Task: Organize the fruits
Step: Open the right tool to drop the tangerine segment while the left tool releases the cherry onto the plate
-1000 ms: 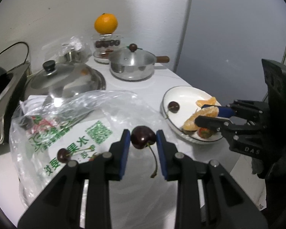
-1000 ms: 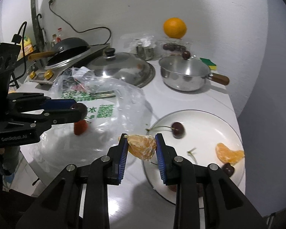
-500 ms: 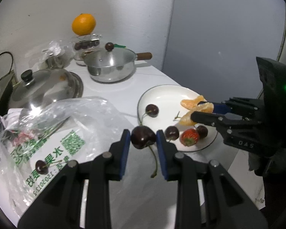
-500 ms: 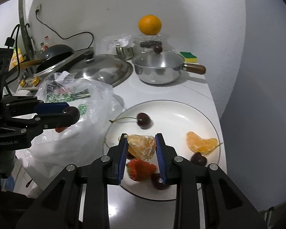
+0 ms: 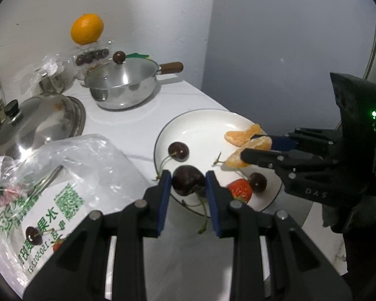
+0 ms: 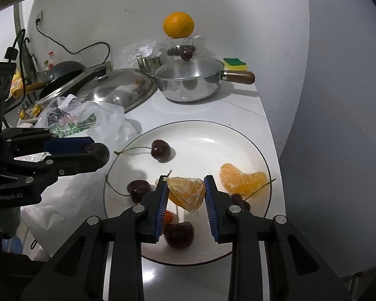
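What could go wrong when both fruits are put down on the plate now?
1. The cherry in the left gripper sits near the plate rim; released there, it might roll onto the counter.
2. The orange piece in the right gripper hangs over a strawberry and loose cherries, so it may land on them.
3. The soft piece might get squashed.

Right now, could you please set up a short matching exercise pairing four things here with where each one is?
Things:
1. cherry
2. orange piece
3. strawberry
4. whole orange

Places:
A. on the plate
B. on a clear box by the wall
C. in the left gripper
D. in the right gripper

Pairs: 1-C, 2-D, 3-A, 4-B
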The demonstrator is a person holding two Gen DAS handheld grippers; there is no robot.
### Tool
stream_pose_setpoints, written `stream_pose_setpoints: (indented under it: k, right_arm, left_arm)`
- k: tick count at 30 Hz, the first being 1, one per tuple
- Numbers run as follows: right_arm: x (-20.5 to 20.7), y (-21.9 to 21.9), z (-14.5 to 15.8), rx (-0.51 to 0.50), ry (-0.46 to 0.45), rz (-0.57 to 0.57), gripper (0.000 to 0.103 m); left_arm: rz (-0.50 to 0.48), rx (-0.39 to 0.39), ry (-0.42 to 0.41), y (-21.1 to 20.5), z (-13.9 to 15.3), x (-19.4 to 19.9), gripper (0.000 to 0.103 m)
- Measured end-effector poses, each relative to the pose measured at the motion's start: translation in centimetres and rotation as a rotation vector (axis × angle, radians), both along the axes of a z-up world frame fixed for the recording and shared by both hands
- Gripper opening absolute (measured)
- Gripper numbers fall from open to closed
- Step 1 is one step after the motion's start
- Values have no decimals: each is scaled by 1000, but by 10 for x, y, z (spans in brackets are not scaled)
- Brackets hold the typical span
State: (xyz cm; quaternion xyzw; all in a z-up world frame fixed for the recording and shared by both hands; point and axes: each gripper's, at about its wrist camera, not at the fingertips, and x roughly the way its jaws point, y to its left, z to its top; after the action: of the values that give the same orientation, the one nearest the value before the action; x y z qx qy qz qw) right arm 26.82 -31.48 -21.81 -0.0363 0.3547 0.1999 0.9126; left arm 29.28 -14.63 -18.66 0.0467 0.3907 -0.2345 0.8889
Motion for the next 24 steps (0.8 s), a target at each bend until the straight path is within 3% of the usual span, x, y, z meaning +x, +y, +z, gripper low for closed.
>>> stream_pose_setpoints:
  k: [19,20,22,24]
  right_arm:
    - [10,-4,-12,-11,22,-14,32]
    - [9,-4,-11,-12,20,-15,33]
    - [8,-3,-11,-18,12,-21,46]
    - [8,-3,-10,-19,7,-19,50]
  left_arm:
    - [-16,16,28,-17,-19,19,29]
    - [-15,17,29,-17,-19,19,29]
    - [-12,16,33,-17,-19,19,30]
    - [-10,16,33,-17,-19,19,30]
